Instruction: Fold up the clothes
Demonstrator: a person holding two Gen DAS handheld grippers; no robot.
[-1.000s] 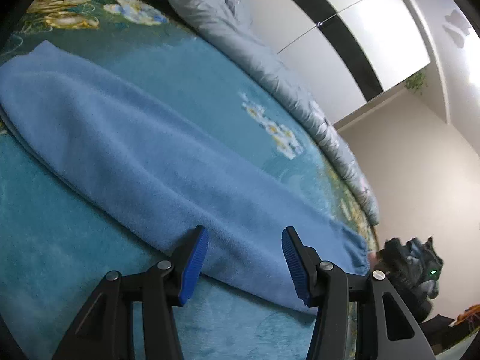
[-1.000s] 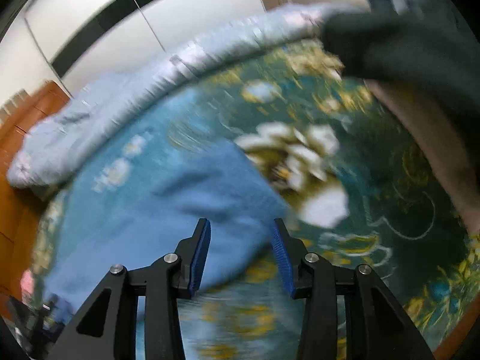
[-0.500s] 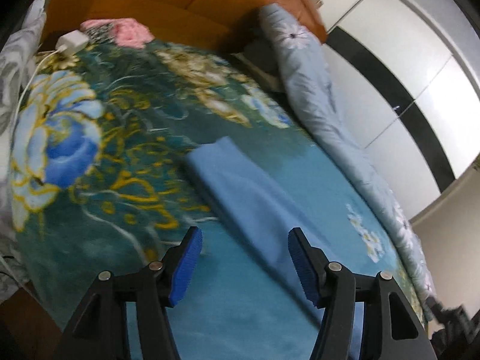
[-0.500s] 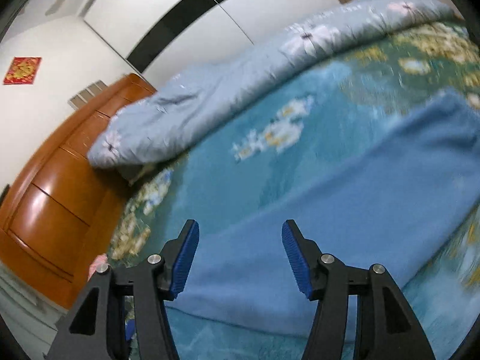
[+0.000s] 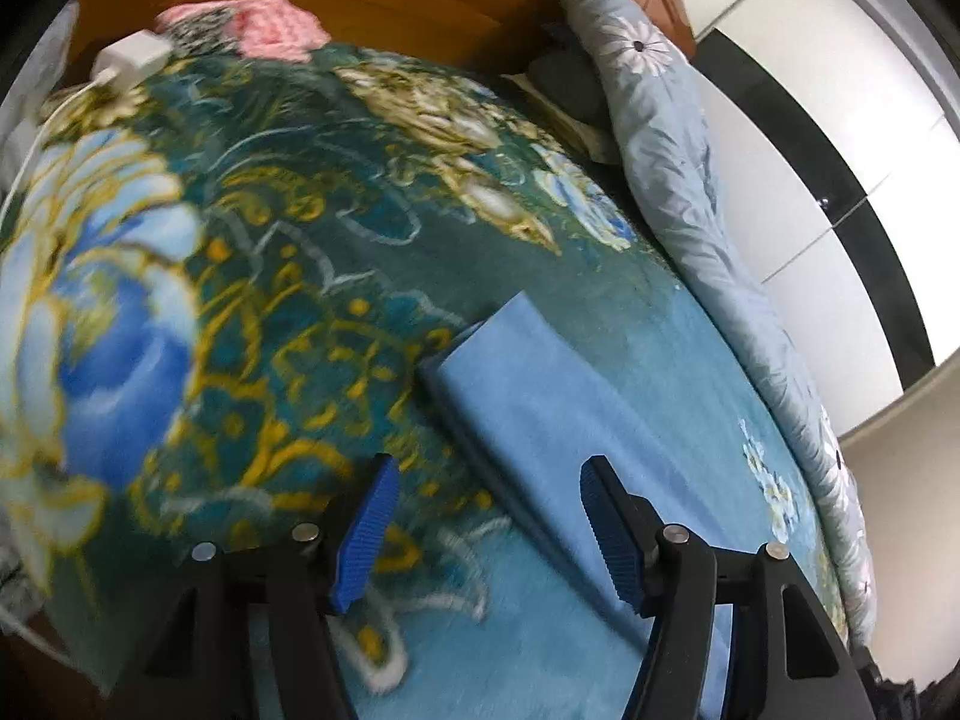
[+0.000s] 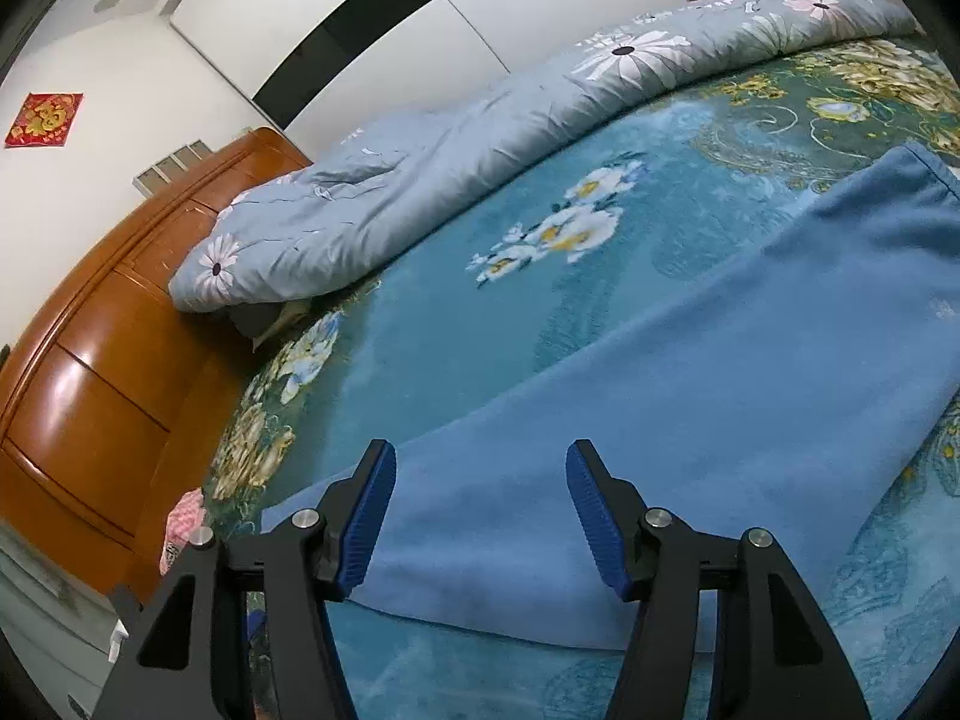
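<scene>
Folded blue fleece garment (image 6: 690,396) flat on bed's floral teal blanket (image 5: 252,252). Left gripper (image 5: 486,528) over its end, jaws apart, just widened slightly, nothing gripped. Right gripper (image 6: 480,516) over its near edge, jaws apart, empty. Grey floral duvet (image 6: 480,138) at 12 o'clock.

Plain blue garment (image 6: 690,432) — teal, gold-flowered blanket (image 5: 288,252) beneath

garment: plain light-blue fleece piece (image 6: 690,420), soft and fuzzy
state: already folded into a long flat strip, layered edges showing
spot: lying diagonally on the teal floral blanket (image 6: 456,324)
</scene>
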